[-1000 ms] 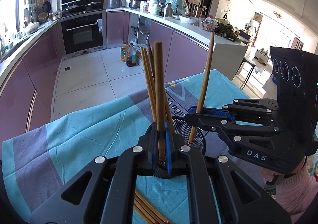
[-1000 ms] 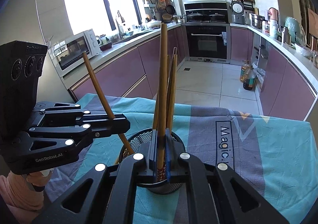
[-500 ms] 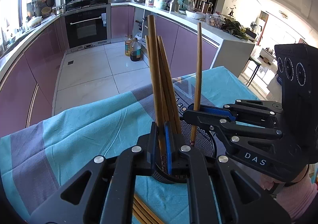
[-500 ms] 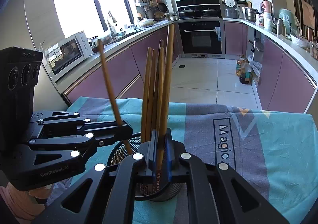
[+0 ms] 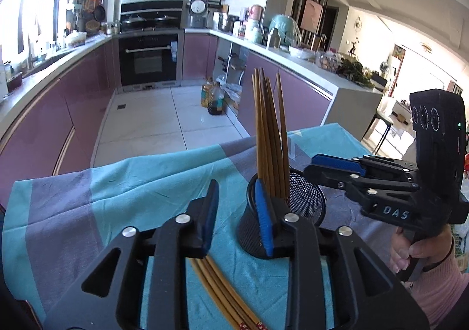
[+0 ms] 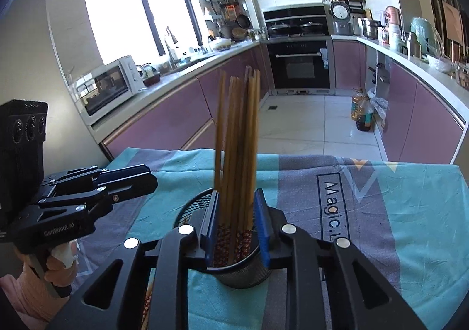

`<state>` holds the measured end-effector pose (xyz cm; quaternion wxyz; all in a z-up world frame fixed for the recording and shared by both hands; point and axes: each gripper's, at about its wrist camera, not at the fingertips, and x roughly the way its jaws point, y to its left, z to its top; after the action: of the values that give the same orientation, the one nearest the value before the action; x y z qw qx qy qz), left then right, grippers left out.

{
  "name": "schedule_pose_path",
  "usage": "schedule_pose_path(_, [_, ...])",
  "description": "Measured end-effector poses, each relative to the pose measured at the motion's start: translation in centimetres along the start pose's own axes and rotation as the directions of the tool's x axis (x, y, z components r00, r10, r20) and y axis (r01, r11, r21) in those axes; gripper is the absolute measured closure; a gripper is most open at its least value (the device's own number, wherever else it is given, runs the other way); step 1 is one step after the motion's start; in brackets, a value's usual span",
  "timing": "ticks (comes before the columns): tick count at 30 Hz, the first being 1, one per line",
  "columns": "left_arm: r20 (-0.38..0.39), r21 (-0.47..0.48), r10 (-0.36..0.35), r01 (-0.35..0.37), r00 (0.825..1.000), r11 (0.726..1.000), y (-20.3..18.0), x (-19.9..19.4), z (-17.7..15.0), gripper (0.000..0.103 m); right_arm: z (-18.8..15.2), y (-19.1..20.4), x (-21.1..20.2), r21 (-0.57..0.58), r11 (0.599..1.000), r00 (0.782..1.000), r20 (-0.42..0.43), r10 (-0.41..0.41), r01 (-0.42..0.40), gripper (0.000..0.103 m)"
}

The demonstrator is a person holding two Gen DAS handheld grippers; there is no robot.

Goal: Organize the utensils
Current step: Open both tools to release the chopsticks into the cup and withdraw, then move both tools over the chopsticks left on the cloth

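Both grippers, left [image 5: 237,212] and right [image 6: 236,227], gape empty beside the black mesh cup [image 5: 304,201] of upright wooden chopsticks [image 5: 268,130]; likely next, fetching the loose chopsticks [image 5: 222,289] lying before it.

The loose chopsticks [image 5: 222,292] run off the bottom edge, their near ends hidden under the left gripper [image 5: 237,218].
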<state>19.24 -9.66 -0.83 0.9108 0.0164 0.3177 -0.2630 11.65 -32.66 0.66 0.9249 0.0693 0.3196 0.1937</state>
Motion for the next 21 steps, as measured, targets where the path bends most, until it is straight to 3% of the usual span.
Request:
schedule_pose_path(4, [0.065,0.0,0.045,-0.045,0.997,0.999,1.0,-2.8,-1.6,0.058,-0.9,1.7,-2.4,-0.056,0.997,0.998,0.04,0.051,-0.049,0.068])
schedule_pose_path(8, [0.067,0.001,0.091,-0.092,0.994,0.996,2.0,-4.4,-4.1,0.05,-2.8,3.9,-3.4,-0.123,0.987,0.994,0.023,0.108,-0.104,0.06])
schedule_pose_path(13, [-0.003,-0.017,0.131,-0.131,0.991,0.991,3.2,-4.4,-8.3,0.042,-5.9,6.2,-0.8,-0.15,0.98,0.989,-0.09,0.12,-0.133,0.058])
schedule_pose_path(21, [-0.155,-0.078,0.146,-0.16,0.977,0.984,5.5,-2.2,-13.5,0.042,-9.5,6.8,4.6,-0.098,0.989,0.964,-0.249,0.088,-0.115,0.058])
